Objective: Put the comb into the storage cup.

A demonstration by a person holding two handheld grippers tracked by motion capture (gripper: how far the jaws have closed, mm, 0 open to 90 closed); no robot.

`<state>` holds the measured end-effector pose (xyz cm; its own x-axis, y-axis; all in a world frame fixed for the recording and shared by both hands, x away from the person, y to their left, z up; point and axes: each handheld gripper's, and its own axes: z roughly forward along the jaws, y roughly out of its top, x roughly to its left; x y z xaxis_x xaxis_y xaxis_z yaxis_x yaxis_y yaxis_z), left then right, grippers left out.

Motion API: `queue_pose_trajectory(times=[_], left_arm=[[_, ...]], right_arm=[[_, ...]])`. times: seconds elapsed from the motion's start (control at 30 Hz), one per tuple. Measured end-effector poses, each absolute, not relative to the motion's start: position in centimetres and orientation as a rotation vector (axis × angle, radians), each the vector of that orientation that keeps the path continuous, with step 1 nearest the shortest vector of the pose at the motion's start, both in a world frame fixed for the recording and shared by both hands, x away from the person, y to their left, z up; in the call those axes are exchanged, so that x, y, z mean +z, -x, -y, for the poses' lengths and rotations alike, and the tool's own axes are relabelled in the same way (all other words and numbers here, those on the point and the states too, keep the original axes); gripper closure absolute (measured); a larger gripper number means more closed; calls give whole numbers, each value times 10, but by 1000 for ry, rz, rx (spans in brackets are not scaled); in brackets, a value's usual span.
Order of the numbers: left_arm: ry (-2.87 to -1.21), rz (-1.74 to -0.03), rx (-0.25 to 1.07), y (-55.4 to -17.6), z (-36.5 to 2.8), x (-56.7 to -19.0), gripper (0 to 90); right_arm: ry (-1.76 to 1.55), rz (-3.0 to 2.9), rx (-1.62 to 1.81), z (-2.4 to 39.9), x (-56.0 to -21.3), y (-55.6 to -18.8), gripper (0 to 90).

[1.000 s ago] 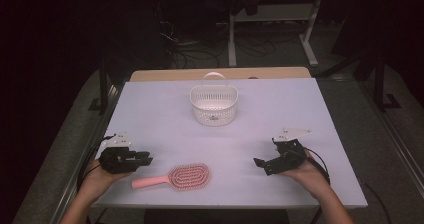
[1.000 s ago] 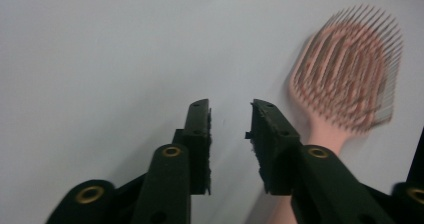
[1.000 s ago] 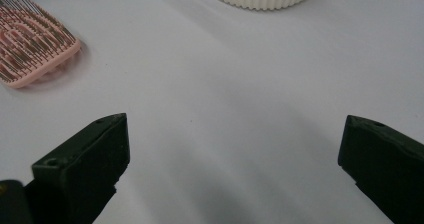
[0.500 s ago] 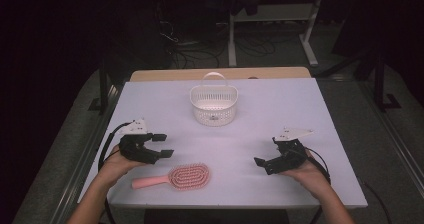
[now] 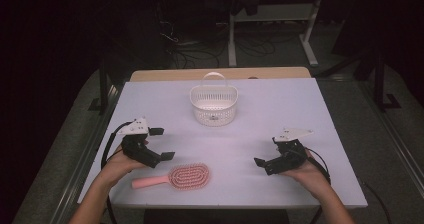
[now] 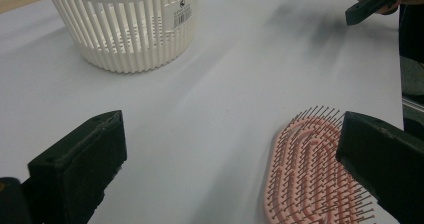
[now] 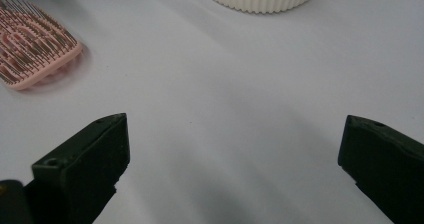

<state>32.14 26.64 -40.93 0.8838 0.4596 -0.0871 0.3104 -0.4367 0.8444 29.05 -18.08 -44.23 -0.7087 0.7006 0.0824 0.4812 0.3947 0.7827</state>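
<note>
Three cameras: one fixed overhead, one riding on each gripper.

High view: from above the near edge, facing forward and down over the whole table (image 5: 280, 104). Left gripper view: low and close over the tabletop, facing across to the basket (image 6: 125, 24). Right gripper view: equally low, facing the same way. Shared by all three: basket and pink hairbrush (image 7: 30, 44).

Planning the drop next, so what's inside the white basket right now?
From the high view, the white basket looks empty: its pale floor shows, with a small dark mark, probably the label seen through the slats. The near wall hides the front strip of the floor, and the left gripper view shows just the slatted outside.
</note>
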Motion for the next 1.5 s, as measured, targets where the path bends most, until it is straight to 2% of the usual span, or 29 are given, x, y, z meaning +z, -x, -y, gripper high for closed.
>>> queue_pose_trajectory(times=[0.97,1.5], left_arm=[[-2072,-526,179,-305,-299,-401,14],[-2113,-494,160,-295,-300,-402,14]], right_arm=[[-1040,-2388,1215,182,-442,-288,0],[-1046,-2379,1217,183,-442,-288,0]])
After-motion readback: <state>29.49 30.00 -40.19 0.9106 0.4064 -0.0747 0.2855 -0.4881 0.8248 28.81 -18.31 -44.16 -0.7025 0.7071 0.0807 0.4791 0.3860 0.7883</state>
